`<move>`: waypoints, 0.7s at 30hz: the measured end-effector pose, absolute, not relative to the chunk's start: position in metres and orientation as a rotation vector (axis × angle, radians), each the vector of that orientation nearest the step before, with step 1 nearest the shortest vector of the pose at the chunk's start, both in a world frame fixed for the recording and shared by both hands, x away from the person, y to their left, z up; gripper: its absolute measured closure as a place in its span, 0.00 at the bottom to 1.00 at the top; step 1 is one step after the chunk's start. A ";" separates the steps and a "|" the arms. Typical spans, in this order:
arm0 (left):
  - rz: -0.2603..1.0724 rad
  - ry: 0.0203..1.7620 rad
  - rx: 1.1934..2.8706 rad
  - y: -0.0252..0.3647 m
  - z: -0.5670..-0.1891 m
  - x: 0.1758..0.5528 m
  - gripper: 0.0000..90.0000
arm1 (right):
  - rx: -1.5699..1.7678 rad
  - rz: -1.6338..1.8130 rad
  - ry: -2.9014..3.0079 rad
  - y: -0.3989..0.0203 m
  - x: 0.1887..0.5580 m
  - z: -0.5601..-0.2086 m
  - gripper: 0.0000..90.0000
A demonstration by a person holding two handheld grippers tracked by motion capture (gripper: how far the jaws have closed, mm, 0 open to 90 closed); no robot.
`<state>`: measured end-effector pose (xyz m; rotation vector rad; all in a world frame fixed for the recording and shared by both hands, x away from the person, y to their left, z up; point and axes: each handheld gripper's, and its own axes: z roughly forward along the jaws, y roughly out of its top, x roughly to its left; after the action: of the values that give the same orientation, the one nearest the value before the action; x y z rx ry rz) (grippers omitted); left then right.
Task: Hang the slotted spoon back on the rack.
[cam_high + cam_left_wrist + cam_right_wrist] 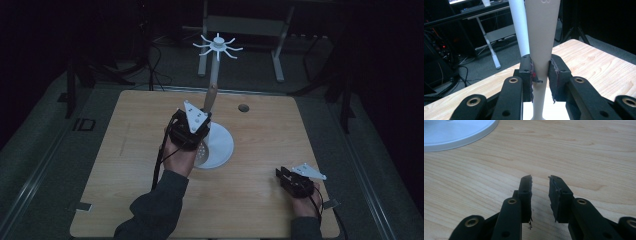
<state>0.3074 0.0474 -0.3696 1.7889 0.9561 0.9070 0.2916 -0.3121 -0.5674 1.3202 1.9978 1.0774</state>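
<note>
Clenched on a pale tapered handle, the two black jaws of the left gripper press it from both sides in the middle of the left gripper view; the handle stands almost upright between them and gets narrower toward the bottom of the frame. Behind it, slightly to the left, a white pole rises out of the top edge.

From the high view, the left gripper sits near the centre of the frame, held by the left hand, with the dark sleeve coming in from the bottom edge. The forearm goes up and a little to the right. Its grey three-cornered plate points toward the top of the frame. This gripper is over the left part of a round white base that lies on the wooden table. From the base a pole goes up to a white crown of curved spokes in the upper centre.

At the lower right of the high view, the right gripper lies low near the table, held by the right hand, well apart from the base. In the right gripper view its jaws are released, with a narrow gap and only bare wood between them; the rim of the white base is at the upper left corner.

A small dark hole is in the table at the upper centre right. Table legs and cables are on the dim floor beyond.
</note>
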 end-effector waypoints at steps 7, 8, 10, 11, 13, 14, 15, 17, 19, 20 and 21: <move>0.911 0.960 1.779 0.044 -0.364 0.308 0.83 | 1.326 1.076 1.997 -0.312 0.292 -0.568 0.80; 0.909 0.961 1.775 0.043 -0.363 0.308 0.83 | 1.326 1.076 1.997 -0.312 0.292 -0.568 0.80; 0.910 0.959 1.769 0.042 -0.361 0.308 0.83 | 1.326 1.077 1.996 -0.312 0.292 -0.568 0.80; 0.914 0.959 1.762 0.041 -0.359 0.308 0.83 | 1.327 1.078 1.995 -0.312 0.292 -0.568 0.79; 0.918 0.961 1.751 0.040 -0.356 0.308 0.83 | 1.327 1.080 1.996 -0.312 0.292 -0.568 0.79; 0.920 0.961 1.744 0.040 -0.355 0.308 0.83 | 1.328 1.082 1.997 -0.312 0.292 -0.568 0.79; 0.921 0.964 1.742 0.040 -0.354 0.308 0.83 | 1.326 1.081 1.997 -0.312 0.292 -0.568 0.79; 0.924 0.965 1.740 0.039 -0.351 0.309 0.83 | 1.323 1.080 2.000 -0.312 0.292 -0.568 0.79; 0.931 0.967 1.732 0.038 -0.348 0.309 0.83 | 1.324 1.080 2.001 -0.311 0.292 -0.568 0.79; 0.933 0.967 1.731 0.038 -0.347 0.310 0.83 | 1.323 1.080 2.002 -0.311 0.292 -0.568 0.79; 0.935 0.970 1.728 0.037 -0.346 0.310 0.83 | 1.323 1.080 2.002 -0.311 0.292 -0.568 0.79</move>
<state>0.3102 0.0374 -0.3458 1.7275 0.9695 0.9346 0.2920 -0.3111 -0.5682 1.3234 2.0023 1.0802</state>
